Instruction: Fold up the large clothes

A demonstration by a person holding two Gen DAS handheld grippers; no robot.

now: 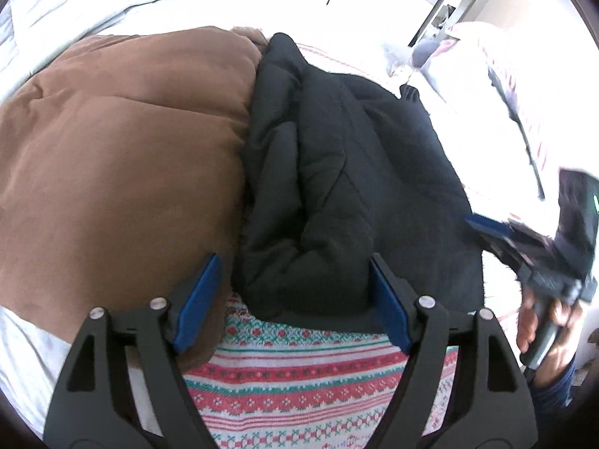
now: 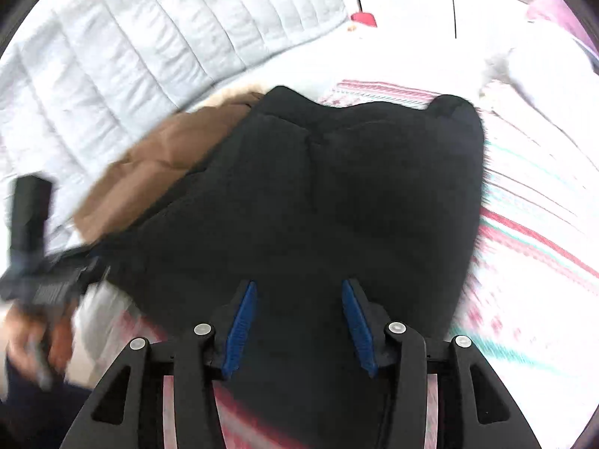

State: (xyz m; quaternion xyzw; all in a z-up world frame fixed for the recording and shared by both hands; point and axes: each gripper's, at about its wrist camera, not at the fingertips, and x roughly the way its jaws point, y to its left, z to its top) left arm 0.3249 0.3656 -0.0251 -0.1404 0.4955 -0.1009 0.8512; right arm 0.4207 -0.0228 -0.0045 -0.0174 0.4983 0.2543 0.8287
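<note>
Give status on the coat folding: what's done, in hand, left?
Done: brown coat lies bundled; black coat lies folded beside it on the patterned blanket. In hand: nothing; left gripper and right gripper are open. Left: possibly tidying; other garments can't be seen.

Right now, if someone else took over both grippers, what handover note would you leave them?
Left gripper: open, jaws standing either side of the near edge of the black jacket, pads not pressing it.
Right gripper: open, nothing held, above the black jacket.
Things: black jacket lies bundled on the patterned blanket; brown jacket sits beside it, touching, on the left.
Done: black jacket looks folded into a compact bundle.
Left: tidy it if needed; I cannot tell whether the brown jacket is fully folded.
</note>
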